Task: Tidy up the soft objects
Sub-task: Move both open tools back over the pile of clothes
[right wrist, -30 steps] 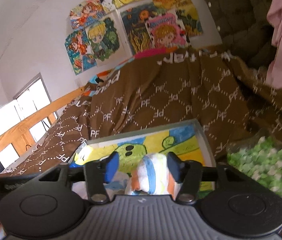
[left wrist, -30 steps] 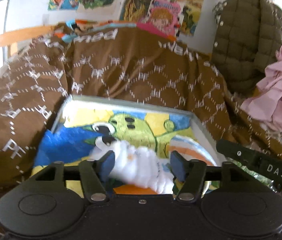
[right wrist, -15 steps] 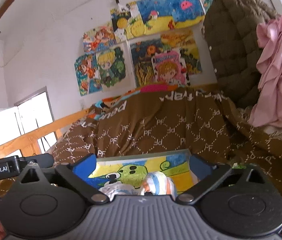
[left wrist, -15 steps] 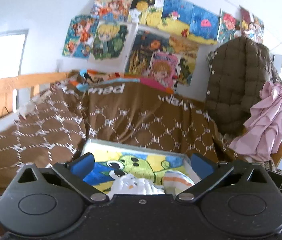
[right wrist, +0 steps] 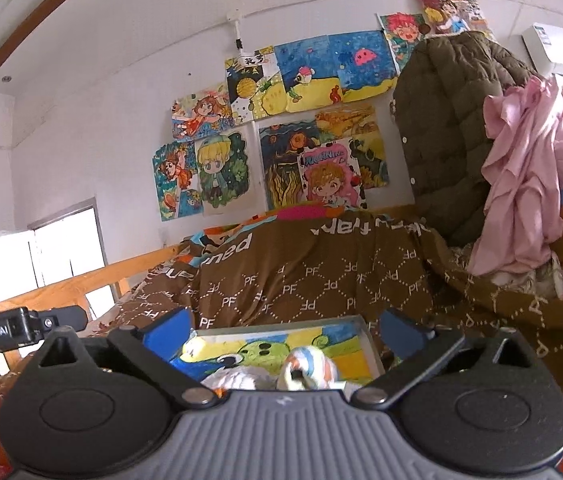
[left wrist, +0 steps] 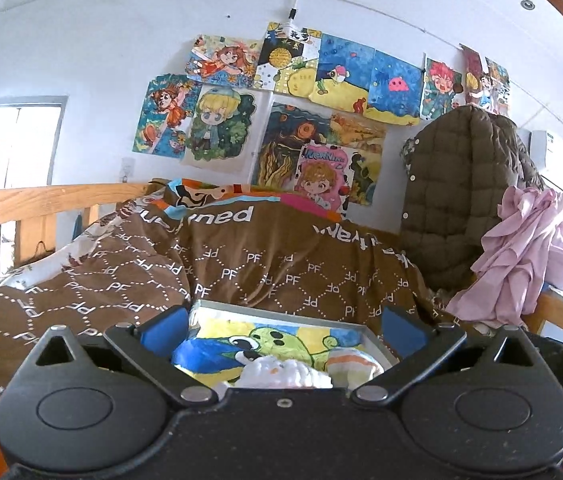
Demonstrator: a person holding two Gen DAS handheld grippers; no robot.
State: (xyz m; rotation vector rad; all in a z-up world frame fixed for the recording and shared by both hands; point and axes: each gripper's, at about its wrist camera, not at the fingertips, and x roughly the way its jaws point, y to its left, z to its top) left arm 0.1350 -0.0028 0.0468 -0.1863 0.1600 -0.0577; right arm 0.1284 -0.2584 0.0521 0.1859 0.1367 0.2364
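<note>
Both tools stand with their jaws fully apart and nothing between them. The left tool (left wrist: 281, 330) looks nearly level over the tray (left wrist: 265, 307) on the bed (left wrist: 281, 268), and the white sock (left wrist: 281, 372) lies in the tray just ahead of and below its spread blue pads (left wrist: 163, 334), at the bottom edge of what the camera sees past the tool body. The striped sock (right wrist: 309, 364) sits beside it in the same tray, below and slightly right of centre for the right tool (right wrist: 287, 330); in the left view it shows at the tray's right end, so each hand is nearest its own sock. Neither sock's long axis can be judged, since the tool bodies hide most of both. Any next pick would mean tipping down and forward into the tray, or, as I judge it, turning away to fetch another soft thing, such as the pink cloth (left wrist: 529, 256) draped at the right over the jacket (left wrist: 457, 200). Compared with 1 second ago, both tools have let go: then each had a sock between half-closed pads low over the tray; the jaws have just been opening, and now both views have lifted back, showing wall drawings (left wrist: 305, 116) and far less of the tray.
</note>
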